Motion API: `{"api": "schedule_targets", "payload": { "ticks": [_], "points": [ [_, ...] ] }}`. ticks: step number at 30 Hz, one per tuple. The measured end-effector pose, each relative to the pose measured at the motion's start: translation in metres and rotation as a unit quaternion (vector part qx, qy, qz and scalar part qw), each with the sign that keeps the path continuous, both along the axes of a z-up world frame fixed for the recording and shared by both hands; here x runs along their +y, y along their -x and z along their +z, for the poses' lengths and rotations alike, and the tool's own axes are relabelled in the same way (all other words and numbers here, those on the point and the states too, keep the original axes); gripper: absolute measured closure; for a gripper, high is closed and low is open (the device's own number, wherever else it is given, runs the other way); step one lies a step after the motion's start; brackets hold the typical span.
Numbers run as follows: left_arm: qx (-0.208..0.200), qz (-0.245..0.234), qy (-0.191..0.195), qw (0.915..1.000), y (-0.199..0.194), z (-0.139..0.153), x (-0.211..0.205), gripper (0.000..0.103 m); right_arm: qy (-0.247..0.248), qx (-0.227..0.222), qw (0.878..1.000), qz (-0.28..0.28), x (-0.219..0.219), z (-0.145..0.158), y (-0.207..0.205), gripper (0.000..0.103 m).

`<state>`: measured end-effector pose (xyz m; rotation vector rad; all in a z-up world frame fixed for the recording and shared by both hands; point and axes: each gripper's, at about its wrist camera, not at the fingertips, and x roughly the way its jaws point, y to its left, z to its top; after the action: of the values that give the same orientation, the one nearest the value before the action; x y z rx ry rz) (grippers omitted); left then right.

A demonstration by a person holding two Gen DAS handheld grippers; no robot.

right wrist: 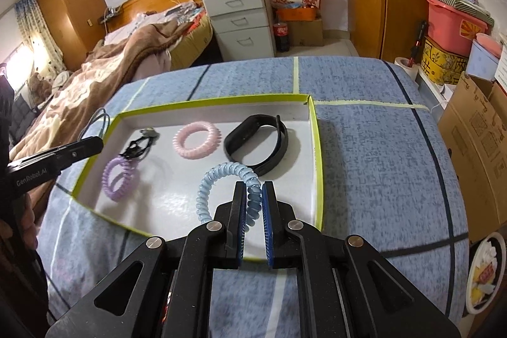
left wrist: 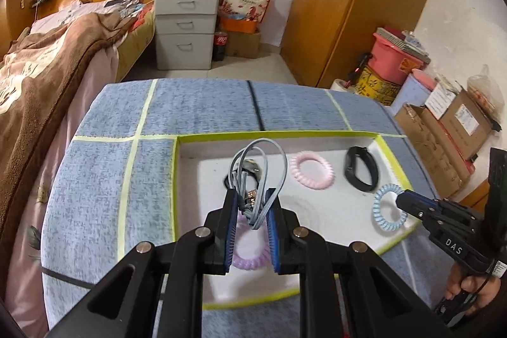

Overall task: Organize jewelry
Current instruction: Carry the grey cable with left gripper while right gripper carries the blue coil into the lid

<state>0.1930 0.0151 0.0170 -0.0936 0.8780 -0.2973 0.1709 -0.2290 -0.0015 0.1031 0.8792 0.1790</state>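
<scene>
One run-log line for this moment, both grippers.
left gripper: shut on grey looped cord | right gripper: shut on blue spiral hair tie | both over green-rimmed white tray

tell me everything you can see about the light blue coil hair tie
The light blue coil hair tie is a glossy, plastic-looking spiral cord wound into one open ring, pale blue and slightly translucent. The right tongs are shut on its right-hand stretch, the blue pads pinching the coil, so the ring stands tilted forward from them over the white tray with the yellow-green rim. The left wrist view shows the same grip from the side. Whether its far edge touches the tray floor cannot be told. It touches no other item.
</scene>
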Motion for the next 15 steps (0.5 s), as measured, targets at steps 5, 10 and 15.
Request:
{"api": "schedule_targets", "payload": {
  "ticks": [5,10,15],
  "points": [
    [0.007,0.01,-0.007,0.9999,-0.014,-0.008,0.004,0.085,0.02,0.009,1.0,0.005,0.004,-0.008,-0.011,0.093],
    [0.019,0.013,-0.01,0.9997,-0.023,-0.019,0.003,0.084,0.03,0.008,0.999,0.003,0.004,-0.011,-0.016,0.093],
    [0.028,0.012,-0.019,0.9994,-0.027,-0.027,0.0,0.084,0.036,0.012,0.999,0.005,0.005,-0.013,-0.02,0.093]
  ]
}}
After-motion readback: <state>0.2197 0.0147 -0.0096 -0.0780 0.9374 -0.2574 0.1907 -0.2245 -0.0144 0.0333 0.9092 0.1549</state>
